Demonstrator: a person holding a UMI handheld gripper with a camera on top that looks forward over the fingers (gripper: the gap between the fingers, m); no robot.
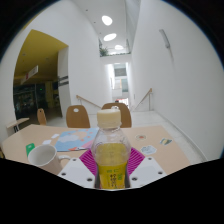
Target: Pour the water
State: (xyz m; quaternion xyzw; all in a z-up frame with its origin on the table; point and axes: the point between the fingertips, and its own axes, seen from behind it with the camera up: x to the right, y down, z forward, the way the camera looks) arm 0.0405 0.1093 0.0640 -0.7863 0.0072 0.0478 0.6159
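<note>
Between the tongs stands the gripped bottle.

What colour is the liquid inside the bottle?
Yellow, in the bottle held by the tool; the gripper view shows it.

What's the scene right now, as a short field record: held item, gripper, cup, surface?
held item: bottle with white cap and yellowish liquid, upright between the fingers
gripper: gripper shut on the bottle, pink pads pressing both sides
cup: white cup on the table, left of the bottle, upright
surface: wooden table, papers lying beyond the bottle
background: chairs behind the table
</note>
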